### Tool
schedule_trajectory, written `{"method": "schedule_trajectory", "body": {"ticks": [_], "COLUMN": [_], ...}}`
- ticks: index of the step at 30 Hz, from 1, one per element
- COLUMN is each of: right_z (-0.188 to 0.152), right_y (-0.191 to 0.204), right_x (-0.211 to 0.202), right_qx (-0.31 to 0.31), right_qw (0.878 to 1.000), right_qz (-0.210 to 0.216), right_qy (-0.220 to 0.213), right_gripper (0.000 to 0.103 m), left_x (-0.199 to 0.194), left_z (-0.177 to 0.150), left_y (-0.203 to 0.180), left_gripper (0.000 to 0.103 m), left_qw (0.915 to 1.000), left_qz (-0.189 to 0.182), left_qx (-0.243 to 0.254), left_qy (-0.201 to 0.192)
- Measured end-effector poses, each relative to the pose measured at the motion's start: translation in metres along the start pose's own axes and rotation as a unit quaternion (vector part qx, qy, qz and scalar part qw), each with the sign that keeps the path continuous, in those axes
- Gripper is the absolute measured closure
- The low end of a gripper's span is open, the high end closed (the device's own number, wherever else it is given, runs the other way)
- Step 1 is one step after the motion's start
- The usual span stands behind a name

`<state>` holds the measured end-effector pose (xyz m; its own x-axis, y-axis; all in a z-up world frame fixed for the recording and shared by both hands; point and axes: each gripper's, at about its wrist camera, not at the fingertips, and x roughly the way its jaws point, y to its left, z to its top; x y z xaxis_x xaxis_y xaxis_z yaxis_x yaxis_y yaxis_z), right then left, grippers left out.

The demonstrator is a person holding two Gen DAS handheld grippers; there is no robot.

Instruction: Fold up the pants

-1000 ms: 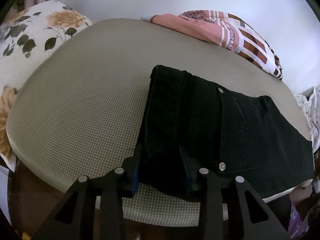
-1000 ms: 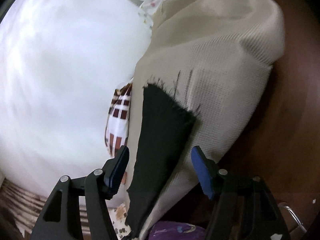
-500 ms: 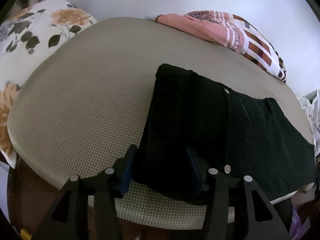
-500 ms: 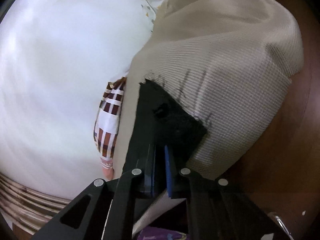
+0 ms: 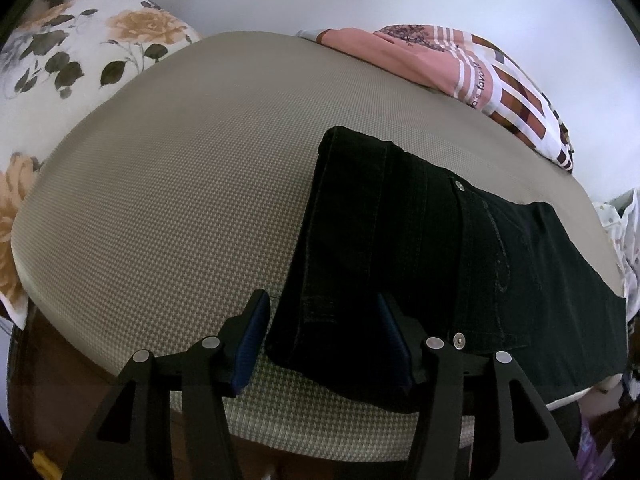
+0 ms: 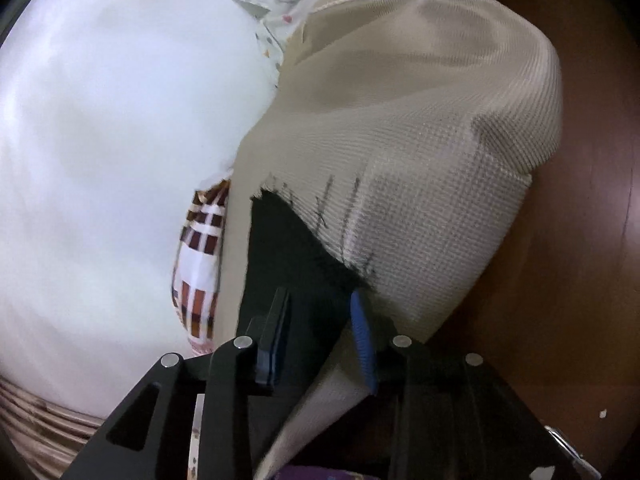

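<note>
Black pants [image 5: 420, 248] lie flat on a beige checked cushion [image 5: 180, 208], waistband toward the left. My left gripper [image 5: 324, 340] is open, its blue-padded fingers straddling the near waistband corner at the cushion's front edge. In the right wrist view the frayed hem end of the pants [image 6: 288, 248] lies on the cushion [image 6: 420, 120]. My right gripper [image 6: 320, 340] is open, with the hem corner between its fingers.
A floral pillow [image 5: 68, 68] lies at the far left. A pink and brown-striped cloth [image 5: 460, 68] lies behind the cushion and shows in the right wrist view [image 6: 200, 264]. Brown wooden floor [image 6: 580, 240] is to the right. A white wall is behind.
The right gripper closed over the hem half a second ago and now stands open again. The left gripper has stayed open around the waistband corner, shifting slightly.
</note>
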<state>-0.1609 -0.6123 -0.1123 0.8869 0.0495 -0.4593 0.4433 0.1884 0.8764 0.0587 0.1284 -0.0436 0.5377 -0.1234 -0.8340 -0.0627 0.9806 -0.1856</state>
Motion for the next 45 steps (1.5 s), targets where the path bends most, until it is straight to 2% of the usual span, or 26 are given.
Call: {"method": "schedule_trajectory", "body": {"ticks": [3, 6, 13, 16, 19, 21, 26, 27, 28, 30, 34, 35, 37, 39, 40, 41, 45], "right_z": [-0.005, -0.01, -0.009, -0.009, -0.005, -0.005, 0.002, 0.004, 0.006, 0.007, 0.003, 0.002, -0.005, -0.013, -0.015, -0.016, -0.017], "right_y": [0.004, 0.015, 0.045, 0.046, 0.012, -0.004, -0.009, -0.01, -0.013, -0.017, -0.01, -0.006, 0.004, 0.019, 0.022, 0.024, 0.036], "right_x": [0.009, 0.017, 0.008, 0.011, 0.013, 0.012, -0.006, -0.007, -0.009, -0.009, 0.007, 0.014, 0.027, 0.03, 0.028, 0.026, 0.025], "right_qx": [-0.012, -0.04, -0.086, -0.101, -0.048, -0.022, 0.003, 0.009, 0.016, 0.023, 0.007, 0.0, -0.021, -0.066, -0.071, -0.072, -0.102], "right_qw": [1.0, 0.999, 0.996, 0.994, 0.998, 0.999, 0.999, 0.999, 0.998, 0.998, 0.999, 0.999, 0.999, 0.998, 0.997, 0.997, 0.995], "right_qz": [-0.006, -0.015, -0.01, -0.031, -0.045, -0.021, 0.022, 0.021, 0.021, 0.021, 0.031, 0.028, 0.023, -0.008, -0.003, 0.009, 0.007], "right_qy": [0.019, 0.027, -0.008, -0.015, -0.017, -0.018, -0.046, -0.049, -0.05, -0.046, -0.026, -0.016, 0.012, 0.018, 0.016, 0.014, 0.014], "right_gripper": [0.073, 0.095, 0.098, 0.099, 0.099, 0.099, 0.091, 0.083, 0.068, 0.057, 0.057, 0.058, 0.077, 0.089, 0.092, 0.093, 0.093], "left_x": [0.0, 0.0, 0.0, 0.001, 0.002, 0.003, 0.004, 0.004, 0.004, 0.004, 0.004, 0.004, 0.004, 0.004, 0.004, 0.004, 0.004], "left_z": [0.0, 0.001, 0.0, -0.001, -0.001, -0.001, -0.002, -0.002, -0.002, -0.003, -0.002, -0.002, -0.002, -0.002, -0.002, -0.001, -0.001], "left_y": [0.001, 0.0, 0.0, 0.001, 0.003, 0.004, 0.005, 0.005, 0.004, 0.004, 0.005, 0.005, 0.005, 0.006, 0.006, 0.006, 0.007], "left_gripper": [0.045, 0.044, 0.042, 0.041, 0.038, 0.037, 0.035, 0.035, 0.035, 0.035, 0.035, 0.035, 0.035, 0.035, 0.035, 0.035, 0.034], "left_qw": [1.0, 1.0, 1.0, 0.9999, 0.9998, 0.9997, 0.9996, 0.9996, 0.9996, 0.9996, 0.9996, 0.9996, 0.9995, 0.9995, 0.9996, 0.9995, 0.9995], "left_qz": [-0.001, 0.001, 0.002, -0.001, 0.0, -0.001, -0.001, -0.001, -0.001, -0.001, 0.0, 0.0, -0.001, -0.001, -0.001, -0.001, -0.002], "left_qx": [-0.002, 0.0, -0.008, -0.015, -0.019, -0.023, -0.028, -0.028, -0.028, -0.028, -0.029, -0.029, -0.03, -0.03, -0.029, -0.029, -0.03], "left_qy": [0.001, 0.0, 0.0, -0.001, -0.002, -0.003, -0.005, -0.006, -0.006, -0.006, -0.006, -0.006, -0.005, -0.005, -0.006, -0.006, -0.007]}}
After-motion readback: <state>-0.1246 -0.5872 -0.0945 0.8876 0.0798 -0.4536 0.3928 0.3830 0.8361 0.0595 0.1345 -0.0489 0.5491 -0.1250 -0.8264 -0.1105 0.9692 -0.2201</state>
